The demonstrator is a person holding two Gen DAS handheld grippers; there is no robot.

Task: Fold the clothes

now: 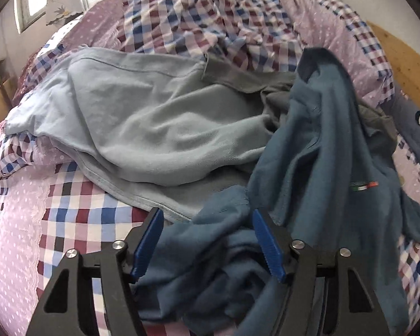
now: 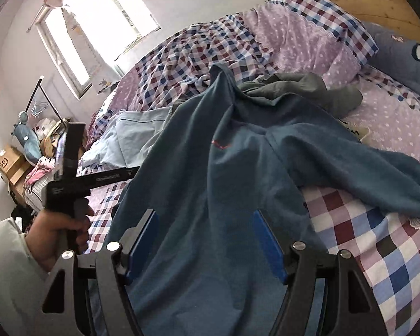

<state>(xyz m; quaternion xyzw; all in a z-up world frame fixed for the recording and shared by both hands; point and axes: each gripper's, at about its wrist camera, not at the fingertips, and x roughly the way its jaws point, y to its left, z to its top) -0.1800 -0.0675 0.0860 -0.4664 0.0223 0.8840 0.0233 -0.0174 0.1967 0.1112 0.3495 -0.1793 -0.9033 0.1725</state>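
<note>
A dark teal shirt (image 1: 322, 154) lies crumpled on the checked bed (image 1: 78, 204). One bunched part of it sits between the blue pads (image 1: 151, 240) of my left gripper (image 1: 208, 240), which is open wide. In the right wrist view the same teal shirt (image 2: 210, 182) spreads across the bed, and my right gripper (image 2: 205, 243) is open just over its near part. A light blue garment (image 1: 140, 117) lies spread out to the left, partly under the teal one. A grey garment (image 1: 266, 84) is bunched behind them.
A person's hand (image 2: 58, 224) holds the black body of the left tool (image 2: 70, 179). At the head of the bed are a dotted purple pillow (image 2: 302, 36), a wooden headboard (image 2: 372, 0) and a blue plush (image 2: 400, 53). Boxes and clutter (image 2: 8, 165) stand under the window (image 2: 98, 22).
</note>
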